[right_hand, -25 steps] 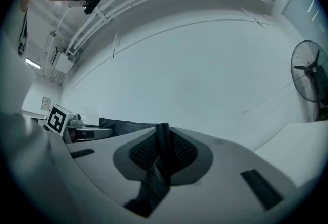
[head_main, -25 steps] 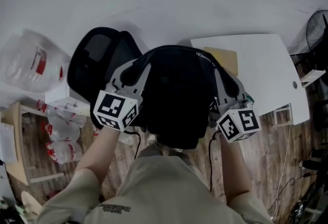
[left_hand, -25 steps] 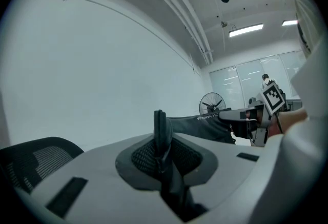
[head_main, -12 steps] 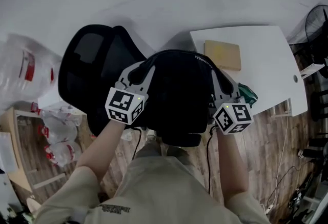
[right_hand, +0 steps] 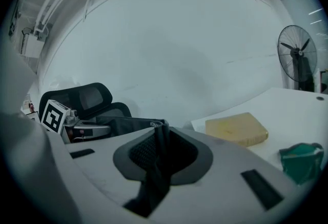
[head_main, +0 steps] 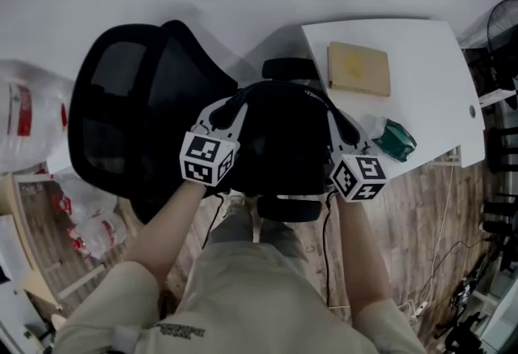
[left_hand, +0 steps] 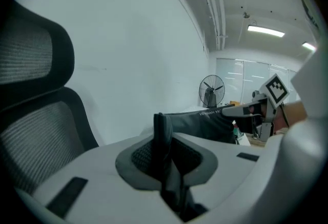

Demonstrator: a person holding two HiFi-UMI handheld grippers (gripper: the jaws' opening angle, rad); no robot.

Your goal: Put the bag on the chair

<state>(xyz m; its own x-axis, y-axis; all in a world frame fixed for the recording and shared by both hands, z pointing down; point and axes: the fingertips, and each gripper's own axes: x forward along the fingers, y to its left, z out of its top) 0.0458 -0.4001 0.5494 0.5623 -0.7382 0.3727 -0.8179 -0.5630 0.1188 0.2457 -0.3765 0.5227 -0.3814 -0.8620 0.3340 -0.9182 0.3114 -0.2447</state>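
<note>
A black bag hangs between my two grippers, over the seat of a black mesh office chair. It sits between the chair's two armrests; I cannot tell whether it touches the seat. My left gripper is shut on a black bag strap at the bag's left side. My right gripper is shut on the other strap at the bag's right side. In the left gripper view the bag's top edge runs across to the right gripper. The chair's backrest stands at the left.
A white table stands to the right of the chair with a yellowish block and a green thing on it. Plastic bags and shelving crowd the left. A fan stands beyond the table. Cables lie on the wooden floor.
Both grippers and the bag have gone down and away from my head, ending between the chair's armrests. The chair's backrest and the yellowish block have come fully into view.
</note>
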